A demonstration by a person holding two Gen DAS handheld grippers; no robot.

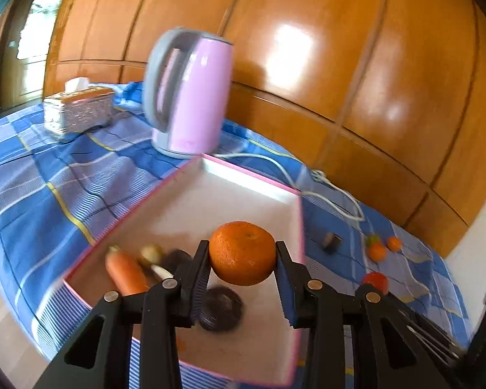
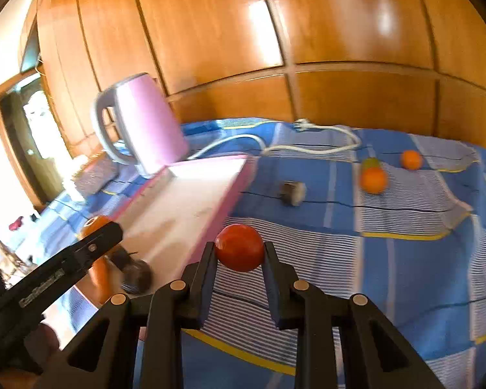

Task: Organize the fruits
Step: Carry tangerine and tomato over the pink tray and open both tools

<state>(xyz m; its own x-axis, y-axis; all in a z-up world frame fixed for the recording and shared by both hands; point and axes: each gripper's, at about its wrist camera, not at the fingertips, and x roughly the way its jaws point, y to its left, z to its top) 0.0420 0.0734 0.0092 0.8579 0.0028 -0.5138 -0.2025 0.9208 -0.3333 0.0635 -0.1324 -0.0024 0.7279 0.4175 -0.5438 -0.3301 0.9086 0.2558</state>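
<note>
My left gripper [image 1: 242, 259] is shut on a large orange [image 1: 242, 252], held above the pink-rimmed white tray [image 1: 239, 175]. In the tray lie a carrot [image 1: 125, 270], a pale bulb [image 1: 150, 253] and two dark round items [image 1: 222, 308]. My right gripper [image 2: 239, 253] is shut on a red tomato [image 2: 239, 247], held over the blue checked cloth [image 2: 405, 259] just right of the tray's pink rim [image 2: 230, 201]. The left gripper's finger [image 2: 94, 243] reaches into the right wrist view from the left. Two small oranges [image 2: 373, 180] [image 2: 411, 159] and a greenish fruit [image 2: 371, 162] lie on the cloth.
A pink kettle [image 1: 191, 94] stands behind the tray, its white cord [image 2: 307, 149] trailing across the cloth. A tissue box [image 1: 79, 110] sits at the far left. A small dark block [image 2: 293, 193] lies right of the tray. Wooden panelling [image 1: 356, 64] backs the table.
</note>
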